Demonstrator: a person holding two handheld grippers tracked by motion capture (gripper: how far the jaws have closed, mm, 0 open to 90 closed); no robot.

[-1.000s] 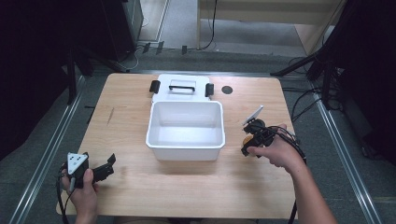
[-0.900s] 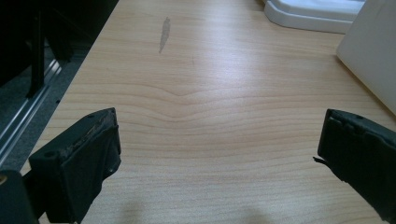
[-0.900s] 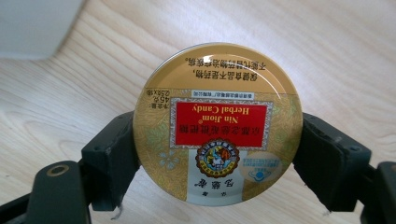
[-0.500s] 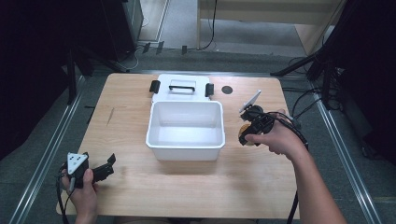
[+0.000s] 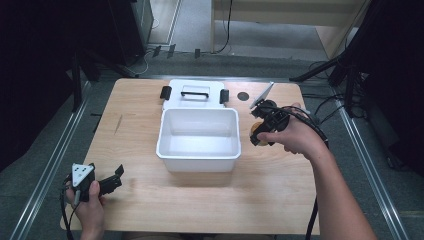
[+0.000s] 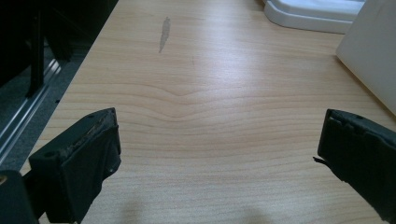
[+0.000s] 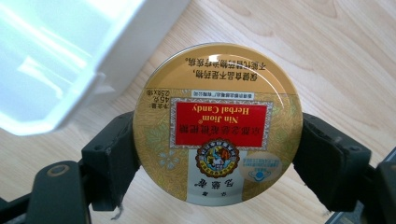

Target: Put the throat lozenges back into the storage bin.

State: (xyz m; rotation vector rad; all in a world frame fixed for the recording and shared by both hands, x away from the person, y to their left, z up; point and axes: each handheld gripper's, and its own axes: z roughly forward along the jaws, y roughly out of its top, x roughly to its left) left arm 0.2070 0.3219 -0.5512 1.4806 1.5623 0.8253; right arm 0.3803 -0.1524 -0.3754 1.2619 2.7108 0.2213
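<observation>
Comparing with a second earlier, we noted the right gripper (image 5: 258, 131), clenched on the gold candy tin (image 7: 215, 123), had moved up toward the white bin (image 5: 198, 140) at frame centre, suggesting imminent placement inside, while the left gripper (image 5: 107, 182) rested released at lower left.
</observation>
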